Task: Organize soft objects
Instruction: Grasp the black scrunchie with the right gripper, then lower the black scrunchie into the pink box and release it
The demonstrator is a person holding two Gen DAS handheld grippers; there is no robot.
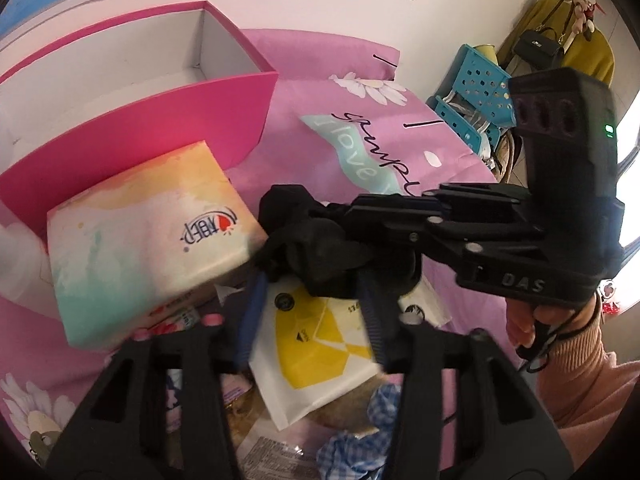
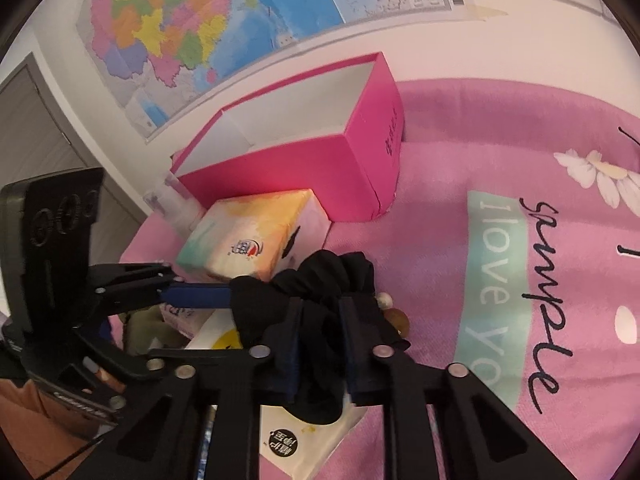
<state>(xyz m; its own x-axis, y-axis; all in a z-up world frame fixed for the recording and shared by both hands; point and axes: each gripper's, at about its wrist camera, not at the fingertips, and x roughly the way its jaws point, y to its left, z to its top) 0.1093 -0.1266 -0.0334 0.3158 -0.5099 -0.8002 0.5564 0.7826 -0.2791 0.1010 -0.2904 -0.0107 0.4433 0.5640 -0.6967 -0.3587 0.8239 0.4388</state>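
Note:
A black scrunchie [image 2: 320, 280] is clamped between the fingers of my right gripper [image 2: 324, 308], a little above the pink bedspread; it also shows in the left wrist view [image 1: 296, 232]. My left gripper [image 1: 312, 280] has its blue-padded fingers spread, one finger reaching into the scrunchie from the side [image 2: 200, 294]. A pastel tissue pack [image 1: 152, 240] lies beside it. A white-and-yellow tissue packet [image 1: 316, 340] lies under the left gripper. An open pink box [image 2: 304, 148], white inside, stands behind. A blue checked scrunchie [image 1: 360, 440] lies near the bottom.
The pink bedspread [image 2: 480, 200] with daisy prints and lettering stretches to the right. A map [image 2: 240, 20] hangs on the wall behind the box. A teal plastic rack [image 1: 476, 100] and hanging bags stand beyond the bed's far side.

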